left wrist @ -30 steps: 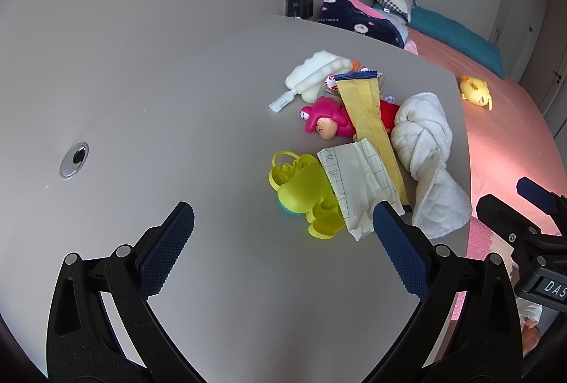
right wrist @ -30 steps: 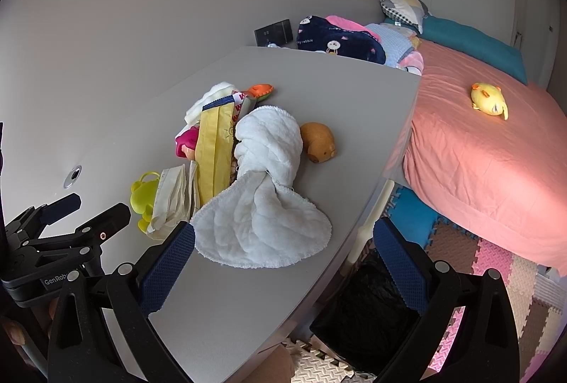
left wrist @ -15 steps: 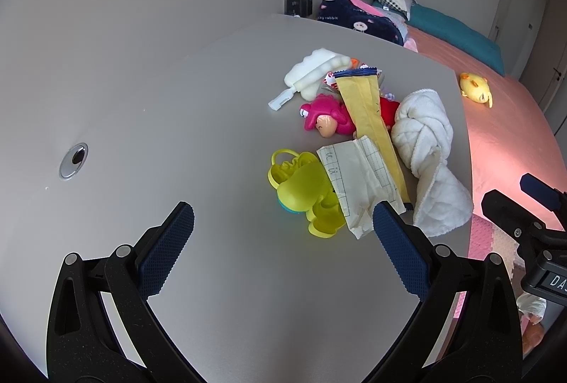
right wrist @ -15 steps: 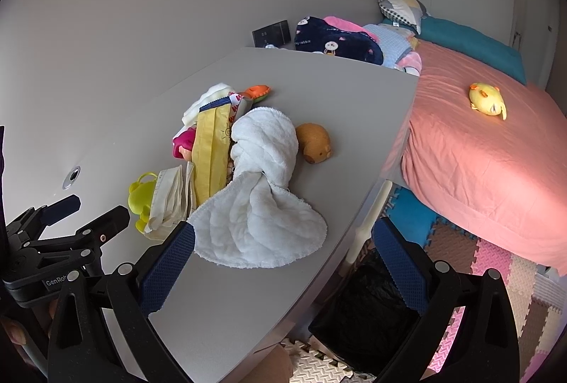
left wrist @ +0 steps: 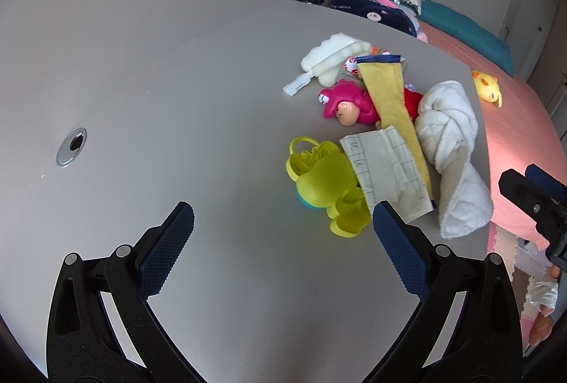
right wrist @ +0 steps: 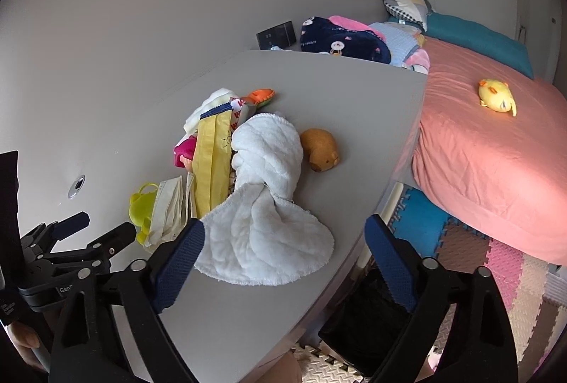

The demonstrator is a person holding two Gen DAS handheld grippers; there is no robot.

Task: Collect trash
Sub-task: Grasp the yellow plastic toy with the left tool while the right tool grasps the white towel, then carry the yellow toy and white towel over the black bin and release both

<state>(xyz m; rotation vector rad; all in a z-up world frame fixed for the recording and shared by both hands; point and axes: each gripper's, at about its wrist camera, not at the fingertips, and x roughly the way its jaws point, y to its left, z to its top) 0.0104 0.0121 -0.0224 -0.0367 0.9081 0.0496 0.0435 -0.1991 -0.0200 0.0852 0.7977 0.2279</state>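
Observation:
A pile lies on the grey table (left wrist: 177,106): a long yellow wrapper (left wrist: 389,99), a beige paper wrapper (left wrist: 386,170), a small red-white wrapper (left wrist: 350,64), a yellow-green toy (left wrist: 322,181), a pink doll (left wrist: 347,103), a white towel (left wrist: 450,142) and a white cloth (left wrist: 333,58). My left gripper (left wrist: 280,223) is open and empty, hovering short of the toy. My right gripper (right wrist: 283,241) is open and empty above the towel (right wrist: 269,205) at the table's edge. The yellow wrapper (right wrist: 211,156) also shows in the right wrist view.
A black trash bin (right wrist: 365,322) stands on the floor below the table edge. A brown toy (right wrist: 320,149) and orange toy (right wrist: 262,95) lie on the table. A pink bed (right wrist: 496,163) with a yellow plush (right wrist: 496,97) is to the right. A metal grommet (left wrist: 72,145) sits in the tabletop.
Both grippers have drifted slightly; the view of the pile shifted a little. Both stay open and nothing on the table has moved.

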